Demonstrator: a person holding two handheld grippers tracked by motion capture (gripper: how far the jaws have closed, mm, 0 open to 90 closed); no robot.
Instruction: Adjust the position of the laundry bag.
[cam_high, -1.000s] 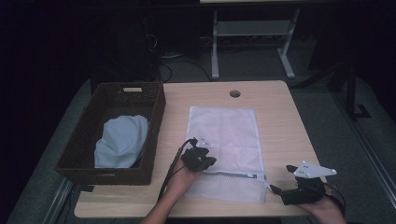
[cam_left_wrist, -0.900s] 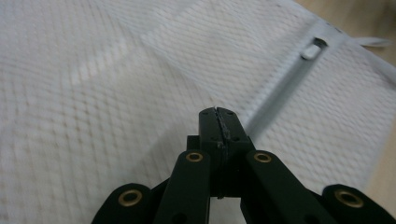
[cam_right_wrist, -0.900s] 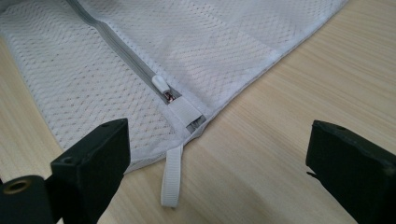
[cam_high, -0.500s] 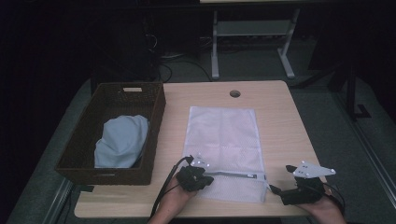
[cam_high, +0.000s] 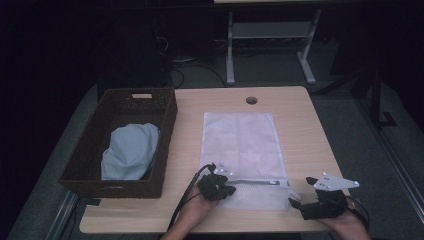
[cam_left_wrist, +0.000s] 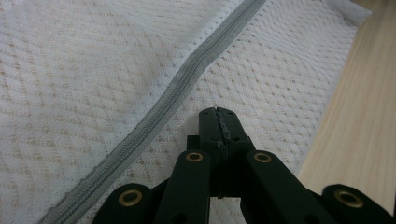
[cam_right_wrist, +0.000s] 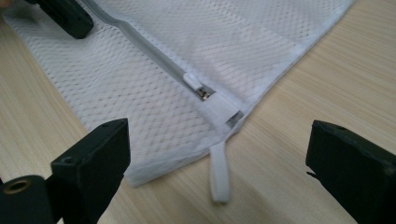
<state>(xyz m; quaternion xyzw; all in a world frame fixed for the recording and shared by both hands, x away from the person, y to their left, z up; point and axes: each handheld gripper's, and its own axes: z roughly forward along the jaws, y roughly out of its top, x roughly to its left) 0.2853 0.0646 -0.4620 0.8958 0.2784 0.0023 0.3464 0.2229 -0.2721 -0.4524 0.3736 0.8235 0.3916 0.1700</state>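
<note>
The white mesh laundry bag (cam_high: 239, 155) lies flat on the table (cam_high: 300, 130), just right of the wicker basket (cam_high: 90, 165). The left gripper (cam_left_wrist: 218, 122) is clenched, its jaws pressed together with nothing between them, over the bag's near end beside the grey zipper (cam_left_wrist: 177, 95). The right gripper (cam_right_wrist: 217, 154) is released, jaws wide apart, at the bag's near right corner, facing the zipper slider (cam_right_wrist: 204, 93) and pull tab (cam_right_wrist: 219, 175).

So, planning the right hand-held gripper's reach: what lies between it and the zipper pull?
In the right gripper view, bare tabletop and a white strap separate it from the zipper pull.
</note>
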